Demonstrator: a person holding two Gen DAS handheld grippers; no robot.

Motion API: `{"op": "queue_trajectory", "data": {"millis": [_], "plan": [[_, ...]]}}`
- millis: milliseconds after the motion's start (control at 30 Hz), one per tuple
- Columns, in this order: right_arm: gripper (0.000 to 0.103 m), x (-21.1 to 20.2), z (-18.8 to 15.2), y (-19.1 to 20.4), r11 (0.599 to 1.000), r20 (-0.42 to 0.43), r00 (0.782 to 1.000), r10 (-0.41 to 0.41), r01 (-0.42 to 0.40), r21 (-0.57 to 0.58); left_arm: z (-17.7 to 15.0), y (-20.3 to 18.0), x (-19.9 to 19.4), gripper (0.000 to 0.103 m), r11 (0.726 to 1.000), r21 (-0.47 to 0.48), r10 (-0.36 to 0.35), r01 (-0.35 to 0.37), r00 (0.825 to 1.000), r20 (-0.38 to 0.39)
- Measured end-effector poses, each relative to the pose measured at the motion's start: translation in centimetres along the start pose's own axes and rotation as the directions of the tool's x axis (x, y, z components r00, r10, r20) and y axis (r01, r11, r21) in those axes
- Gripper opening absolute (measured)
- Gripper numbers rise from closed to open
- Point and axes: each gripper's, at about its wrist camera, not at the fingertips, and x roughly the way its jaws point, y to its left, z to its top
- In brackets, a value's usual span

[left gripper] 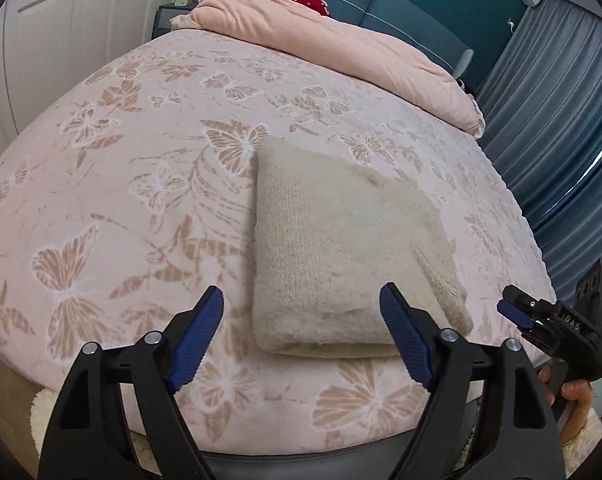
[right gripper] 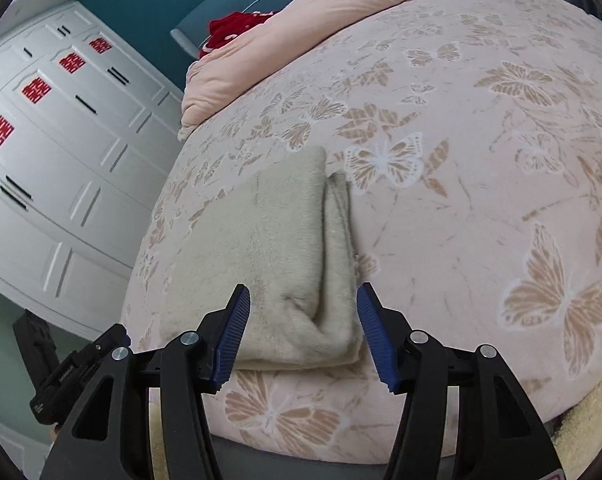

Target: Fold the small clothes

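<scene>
Butterfly-patterned pink bedspread [left gripper: 141, 200] fills a bedroom with white wardrobe doors [right gripper: 61, 140] and a teal headboard, a pink duvet [left gripper: 341, 40] bunched at the far end. Near the bed's front edge lies the beige knitted garment [left gripper: 341, 248], already folded into a thick, roughly square pad, its rounded fold toward the cameras and looser layered edges along its right side. It looks soft, light and limp, likely to sag or unfold if lifted by one layer; pinching the whole stack at the near corners seems safest. Its slightly longer axis runs away toward the duvet. The left gripper [left gripper: 301, 336] and right gripper [right gripper: 303, 330] both hover spread wide, holding nothing, just short of the near edge.
</scene>
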Motion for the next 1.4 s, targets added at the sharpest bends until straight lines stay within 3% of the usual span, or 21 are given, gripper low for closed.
{"op": "queue_trajectory", "data": {"millis": [67, 200, 267, 333, 400, 500, 567, 633, 700, 800, 900, 1067, 1200, 1400], "plan": [[0.072, 1.6, -0.3, 0.1, 1.000, -0.029, 1.000, -0.010, 0.010, -0.003, -0.3, -0.9, 0.8, 0.086, 1.000, 0.028, 0.001, -0.001, 1.000, -0.005], [0.074, 5.6, -1.2, -1.2, 0.998, -0.121, 0.992, -0.029, 0.036, 0.056, -1.2, -0.1, 4.0, 0.088, 1.000, 0.020, 0.001, 0.000, 0.998, -0.064], [0.074, 7.5, -1.6, -2.1, 0.994, -0.166, 0.986, -0.018, 0.035, 0.103, -1.8, 0.7, 5.9, 0.088, 0.999, -0.001, 0.035, -0.036, 0.992, -0.118], [0.060, 8.9, -1.6, -2.5, 0.990, -0.198, 0.979, 0.040, -0.012, 0.139, -2.4, 1.7, 7.6, 0.079, 0.998, -0.017, 0.057, -0.060, 0.984, -0.167], [0.031, 8.3, -0.5, -1.5, 0.996, -0.179, 0.983, 0.030, -0.013, 0.092, -2.7, 2.0, 8.6, 0.068, 0.999, -0.025, 0.035, -0.041, 0.979, -0.202], [0.024, 5.1, 1.4, 1.1, 0.998, -0.094, 0.994, 0.058, -0.059, -0.009, -2.4, 1.2, 8.1, 0.067, 0.999, 0.002, 0.052, -0.052, 0.981, -0.186], [0.024, 3.9, 1.8, 2.3, 0.996, -0.064, 0.997, 0.030, -0.035, -0.084, -2.2, 0.7, 8.0, 0.068, 0.998, 0.026, 0.052, -0.048, 0.981, -0.185], [0.026, 5.4, 1.0, 1.9, 0.990, -0.106, 0.993, -0.044, 0.030, -0.135, -2.4, 0.4, 8.4, 0.069, 0.997, 0.047, 0.064, -0.056, 0.979, -0.194], [0.034, 8.7, -0.9, 0.0, 0.978, -0.215, 0.964, -0.158, 0.123, -0.168, -2.9, 0.1, 8.9, 0.072, 0.993, 0.074, 0.103, -0.090, 0.975, -0.198], [0.048, 6.5, -1.5, -0.7, 0.991, -0.137, 0.983, -0.123, 0.115, -0.067, -3.4, -0.4, 8.8, 0.073, 0.992, 0.073, 0.119, -0.107, 0.972, -0.204], [0.051, 3.1, -1.8, 0.7, 0.976, -0.032, 0.978, -0.204, 0.201, -0.084, -3.5, -1.2, 7.9, 0.073, 0.987, 0.088, 0.150, -0.135, 0.972, -0.184], [0.076, -0.8, -4.6, 3.4, 0.916, 0.130, 0.929, -0.347, 0.366, -0.165, -3.8, -3.4, 6.2, 0.080, 0.973, 0.134, 0.208, -0.190, 0.969, -0.131], [0.078, -1.9, -6.8, 4.2, 0.902, 0.163, 0.917, -0.364, 0.391, -0.185, -4.6, -5.4, 4.1, 0.091, 0.954, 0.153, 0.265, -0.257, 0.964, -0.032], [0.080, -2.1, -8.6, 4.8, 0.877, 0.160, 0.895, -0.416, 0.441, -0.189, -6.2, -7.1, 2.1, 0.092, 0.930, 0.170, 0.324, -0.327, 0.945, 0.045]]}}
